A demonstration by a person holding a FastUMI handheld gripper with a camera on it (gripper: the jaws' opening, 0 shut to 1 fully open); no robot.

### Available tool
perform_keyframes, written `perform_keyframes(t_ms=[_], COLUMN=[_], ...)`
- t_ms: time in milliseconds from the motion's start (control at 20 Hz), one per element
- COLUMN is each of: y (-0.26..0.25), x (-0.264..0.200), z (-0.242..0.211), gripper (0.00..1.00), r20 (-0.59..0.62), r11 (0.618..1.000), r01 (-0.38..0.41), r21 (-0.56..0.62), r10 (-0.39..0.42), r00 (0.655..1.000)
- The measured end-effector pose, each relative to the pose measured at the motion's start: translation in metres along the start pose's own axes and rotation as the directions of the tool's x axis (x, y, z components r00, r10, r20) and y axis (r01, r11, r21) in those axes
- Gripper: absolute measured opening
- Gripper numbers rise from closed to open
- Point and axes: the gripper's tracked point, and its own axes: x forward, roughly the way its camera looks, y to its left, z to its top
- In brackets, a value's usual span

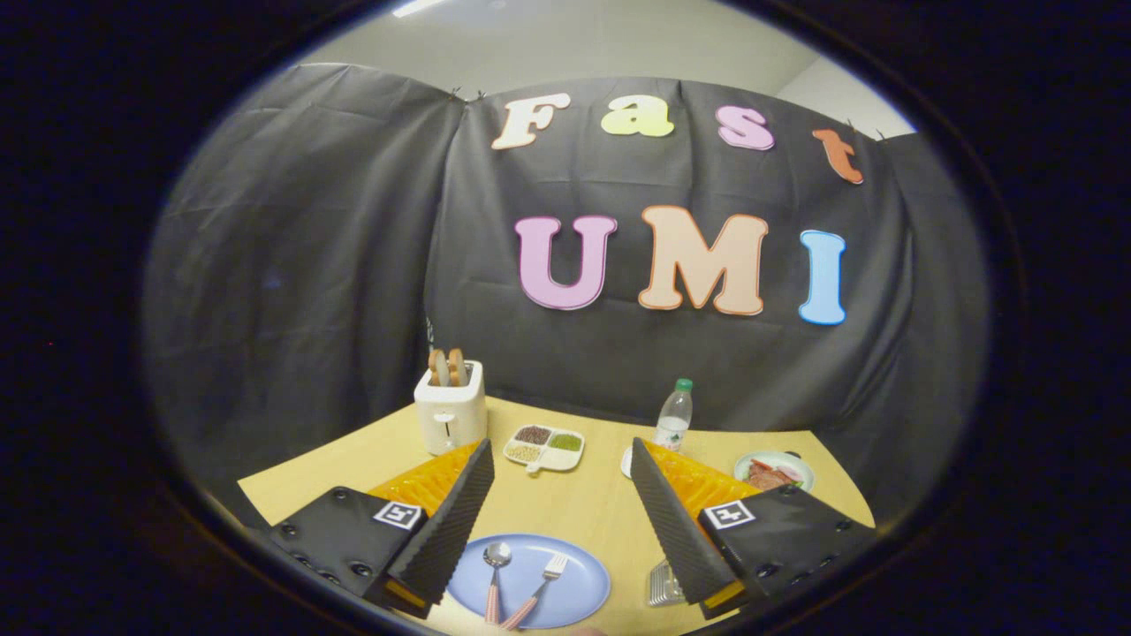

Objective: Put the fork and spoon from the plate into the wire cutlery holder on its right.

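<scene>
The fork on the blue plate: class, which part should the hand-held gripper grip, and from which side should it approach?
Probably the fork by its slim handle, from above. It lies flat on the plate, tines away, beside the spoon; fingers should straddle the handle across its width. The hand-held gripper is open above it.

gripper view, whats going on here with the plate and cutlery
A hand-held gripper hovers above the table, fingers spread wide, holding nothing. Between them lies the blue plate, with the spoon and fork on it. The wire cutlery holder sits to the plate's right, partly hidden by one finger. Nothing is picked up yet.
</scene>
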Motion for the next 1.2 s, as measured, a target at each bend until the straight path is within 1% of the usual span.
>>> perform_keyframes(t_ms=[250, 450, 750, 900, 1100, 1200], y=[0.011, 0.013, 0.011, 0.009, 0.008, 0.010], x=[0.006, 0.008, 0.009, 0.007, 0.006, 0.005], z=[-0.049, -0.090, -0.150, -0.186, -0.221, -0.234], gripper=[0.99, 0.99, 0.99, 1.00, 1.00, 1.00], r20=[-0.128, -0.231, -0.375, -0.459, -0.532, -0.560], r11=[0.999, 0.999, 1.000, 1.000, 1.000, 1.000], r01=[-0.033, -0.036, -0.020, -0.013, 0.004, 0.000], r21=[-0.033, -0.014, 0.000, -0.003, 0.013, 0.012], r10=[0.029, 0.032, 0.018, 0.010, 0.003, 0.007], r00=[0.991, 0.972, 0.927, 0.888, 0.847, 0.829])
